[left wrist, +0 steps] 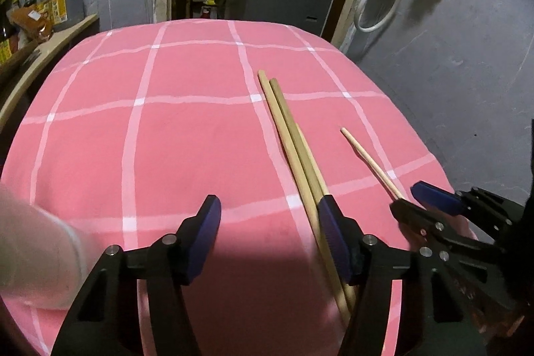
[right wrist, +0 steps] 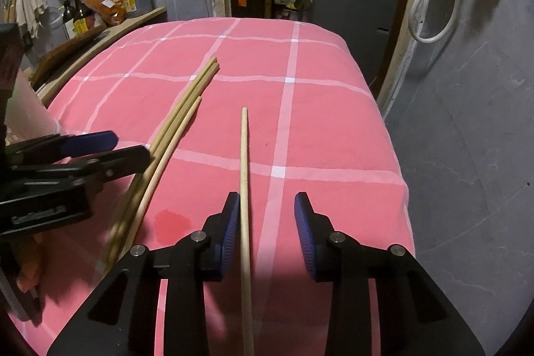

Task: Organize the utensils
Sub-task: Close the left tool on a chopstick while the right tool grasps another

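Four wooden chopsticks lie on the pink checked cloth (right wrist: 317, 122): a bundle of three (right wrist: 187, 109) and a single chopstick (right wrist: 244, 175) apart to its right. Right of the single chopstick, bare cloth runs to the table edge. Right gripper (right wrist: 267, 222), tilted down, straddles the single chopstick, one pad touching, jaws unclenched. Left gripper (left wrist: 270, 232) hangs open beside the bundle. Grey walls behind.
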{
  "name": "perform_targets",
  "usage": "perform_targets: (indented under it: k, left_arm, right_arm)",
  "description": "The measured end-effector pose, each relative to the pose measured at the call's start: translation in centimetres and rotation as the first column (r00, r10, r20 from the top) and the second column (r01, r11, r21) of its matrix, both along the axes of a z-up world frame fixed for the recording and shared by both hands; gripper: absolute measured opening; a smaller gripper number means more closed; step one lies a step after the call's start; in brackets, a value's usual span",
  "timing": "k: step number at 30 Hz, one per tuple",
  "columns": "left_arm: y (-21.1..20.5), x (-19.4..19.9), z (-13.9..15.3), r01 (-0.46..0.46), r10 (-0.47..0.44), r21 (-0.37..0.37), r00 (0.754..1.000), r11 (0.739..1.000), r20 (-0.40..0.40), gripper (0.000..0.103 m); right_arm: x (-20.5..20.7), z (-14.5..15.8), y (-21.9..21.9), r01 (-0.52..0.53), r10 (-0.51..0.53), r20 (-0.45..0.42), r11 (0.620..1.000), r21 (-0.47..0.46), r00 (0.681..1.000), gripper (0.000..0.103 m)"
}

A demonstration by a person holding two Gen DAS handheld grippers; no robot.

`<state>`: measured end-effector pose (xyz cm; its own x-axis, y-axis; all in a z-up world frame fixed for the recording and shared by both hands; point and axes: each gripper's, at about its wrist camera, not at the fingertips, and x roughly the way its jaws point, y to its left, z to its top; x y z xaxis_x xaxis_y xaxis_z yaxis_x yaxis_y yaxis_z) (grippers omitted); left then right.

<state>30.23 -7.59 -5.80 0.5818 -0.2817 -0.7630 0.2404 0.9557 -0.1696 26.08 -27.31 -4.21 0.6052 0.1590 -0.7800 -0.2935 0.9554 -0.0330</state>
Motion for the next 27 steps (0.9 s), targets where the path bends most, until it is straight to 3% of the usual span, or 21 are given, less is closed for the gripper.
perform_targets:
  k: [8, 13, 25, 27]
  left_arm:
    - [-0.7, 1.2, -0.3, -0.014, 0.014, 0.022, 1.0, 1.0, 0.001, 0.038]
    - [-0.5, 2.3, -0.3, -0.022, 0.022, 0.006, 1.0, 1.0, -0.019, 0.023]
    - [-0.6, 4.5, 0.0, -0.021, 0.02, -0.019, 0.998, 1.0, -0.059, 0.022]
    - [-0.7, 4.3, -0.1, -0.025, 0.024, -0.008, 0.998, 1.0, -0.053, 0.018]
  right_arm:
    - [0.4, 0.0, 0.1, -0.004, 0.004, -0.004, 1.0, 0.007, 1.0, 0.029]
    - [0.9, 0.0, 0.3, -0.008, 0.008, -0.009, 1.0, 0.014, 1.0, 0.015]
    - [4.2, -0.2, 1.7, -0.03, 0.033, -0.065, 0.999, 0.041, 0.997, 0.014]
    - [4.3, -0.2, 1.5, -0.033, 0.036, -0.069, 0.998, 0.052, 0.997, 0.01]
